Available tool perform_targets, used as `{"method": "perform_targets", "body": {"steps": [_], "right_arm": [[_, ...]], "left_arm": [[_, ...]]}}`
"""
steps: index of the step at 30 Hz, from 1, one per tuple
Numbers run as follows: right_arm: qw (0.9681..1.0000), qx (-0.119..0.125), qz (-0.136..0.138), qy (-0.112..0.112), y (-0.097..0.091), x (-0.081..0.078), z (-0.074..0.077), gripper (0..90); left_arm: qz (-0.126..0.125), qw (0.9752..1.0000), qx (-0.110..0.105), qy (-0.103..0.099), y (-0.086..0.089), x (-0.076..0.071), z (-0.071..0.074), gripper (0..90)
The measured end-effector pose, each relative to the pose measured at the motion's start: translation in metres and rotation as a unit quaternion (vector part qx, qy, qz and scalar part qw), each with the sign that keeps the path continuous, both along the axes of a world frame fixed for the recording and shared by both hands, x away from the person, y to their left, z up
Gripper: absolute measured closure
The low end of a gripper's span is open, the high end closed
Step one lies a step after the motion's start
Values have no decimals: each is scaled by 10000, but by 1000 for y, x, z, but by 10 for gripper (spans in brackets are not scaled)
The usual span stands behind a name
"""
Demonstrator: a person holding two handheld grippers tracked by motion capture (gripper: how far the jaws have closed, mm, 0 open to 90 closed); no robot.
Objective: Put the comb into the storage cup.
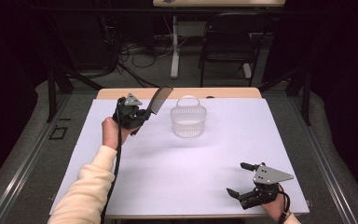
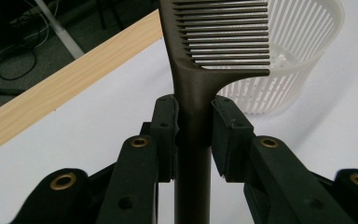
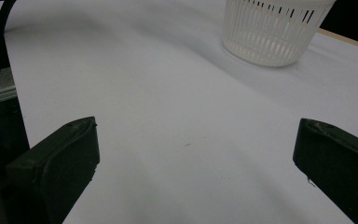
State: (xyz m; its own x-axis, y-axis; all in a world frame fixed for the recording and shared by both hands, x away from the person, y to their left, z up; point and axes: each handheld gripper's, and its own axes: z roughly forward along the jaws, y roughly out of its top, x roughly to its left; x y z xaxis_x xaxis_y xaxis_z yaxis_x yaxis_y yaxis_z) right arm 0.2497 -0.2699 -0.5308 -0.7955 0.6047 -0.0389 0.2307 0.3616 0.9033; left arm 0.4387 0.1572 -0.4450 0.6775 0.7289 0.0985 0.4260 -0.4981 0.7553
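A dark comb [image 1: 160, 100] is held by its handle in my left gripper [image 1: 139, 118], above the back left of the white sheet. In the left gripper view both pads press on the comb's handle [image 2: 193, 121], and its teeth stand in front of the white slatted basket [image 2: 303, 56]. The basket [image 1: 188, 121] stands upright on the sheet just right of the comb. My right gripper [image 1: 240, 178] rests low at the front right of the table, jaws wide apart with nothing between them; its view looks across bare sheet to the basket [image 3: 272, 32].
The white sheet [image 1: 177, 172] covers most of the wooden table [image 1: 223, 92], whose back edge shows behind it. A black chair [image 1: 228, 42] and a table leg with cables stand on the floor beyond. A cable hangs from the left gripper along the sleeve.
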Motion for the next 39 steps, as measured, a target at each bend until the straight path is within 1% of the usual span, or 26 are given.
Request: {"method": "perform_targets", "body": {"steps": [4, 10, 19, 21, 28, 32, 34, 39], "right_arm": [[10000, -3, 2, -1, 0, 0, 0, 0], [10000, 2, 3, 6, 0, 0, 0, 0], [10000, 2, 8, 1, 0, 0, 0, 0], [10000, 7, 3, -4, 0, 0, 0, 0], [10000, 1, 9, -5, 0, 0, 0, 0], [10000, -2, 3, -5, 0, 0, 0, 0], [10000, 6, 0, -7, 0, 0, 0, 0], [10000, 4, 0, -8, 0, 0, 0, 0]], "left_arm": [[-31, 10000, 28, 0, -2, 1, 0, 720], [-28, 10000, -42, -35, -4, 3, 3, 720], [-84, 9999, -46, -55, -9, 6, 6, 720], [-114, 9999, -11, -63, -11, 7, 6, 721], [-90, 9999, -57, -66, -13, 10, 7, 721], [-89, 9998, -137, -144, -16, 12, 11, 721], [-88, 9998, -137, -140, -16, 12, 12, 721], [-113, 9996, -151, -202, -21, 14, 16, 721]]}}
